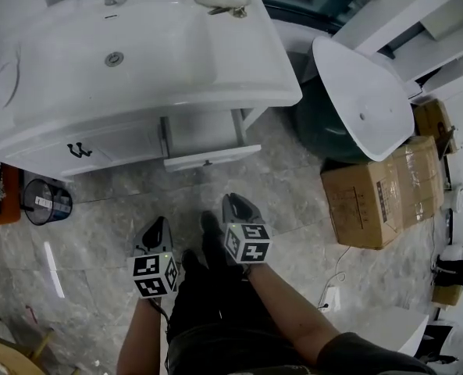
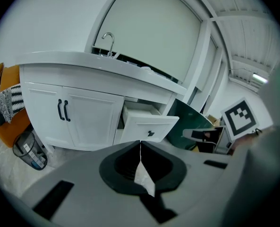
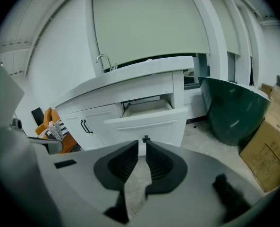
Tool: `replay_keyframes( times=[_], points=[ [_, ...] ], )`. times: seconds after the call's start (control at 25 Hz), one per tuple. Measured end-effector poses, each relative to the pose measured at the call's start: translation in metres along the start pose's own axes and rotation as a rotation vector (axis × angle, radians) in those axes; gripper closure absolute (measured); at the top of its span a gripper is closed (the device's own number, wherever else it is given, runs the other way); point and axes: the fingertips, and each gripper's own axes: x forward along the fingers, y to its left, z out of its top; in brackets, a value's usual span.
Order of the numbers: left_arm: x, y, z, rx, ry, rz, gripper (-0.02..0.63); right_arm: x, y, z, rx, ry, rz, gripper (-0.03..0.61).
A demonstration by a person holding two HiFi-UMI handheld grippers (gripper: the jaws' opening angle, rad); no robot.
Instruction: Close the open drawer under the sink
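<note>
Head view: drawer stood pulled out under the right end of the sink, next to two shut cabinet doors with black handles. Both grippers hung over the stone floor, well apart from the drawer front and pointing toward it. Left gripper: fingers closed together, holding nothing. Right gripper: fingers closed to a thin slit, holding nothing, lined up with the drawer's small dark knob. Bin sat on the floor left of the cabinet. Green basin and cardboard box lay off to the right.
</note>
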Motion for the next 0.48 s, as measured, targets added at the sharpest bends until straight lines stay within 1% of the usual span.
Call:
replay_keyframes(
  times=[0.08, 0.12, 0.16, 0.2, 0.48],
  points=[
    [0.009, 0.007, -0.002, 0.003, 0.003, 0.010, 0.598, 0.017, 0.002, -0.002, 0.010, -0.001, 0.003, 0.537],
    [0.013, 0.010, -0.002, 0.002, 0.002, 0.015, 0.598, 0.026, 0.004, -0.004, 0.012, 0.000, 0.011, 0.505],
    [0.015, 0.013, -0.001, -0.001, 0.000, 0.020, 0.598, 0.035, 0.006, -0.006, 0.014, 0.004, 0.019, 0.442],
    [0.018, 0.016, -0.001, -0.004, -0.002, 0.024, 0.598, 0.044, 0.007, -0.009, 0.013, 0.009, 0.025, 0.425],
    [0.038, 0.031, -0.008, -0.001, 0.004, 0.045, 0.598, 0.093, 0.005, -0.020, 0.009, 0.018, 0.014, 0.411]
  ],
)
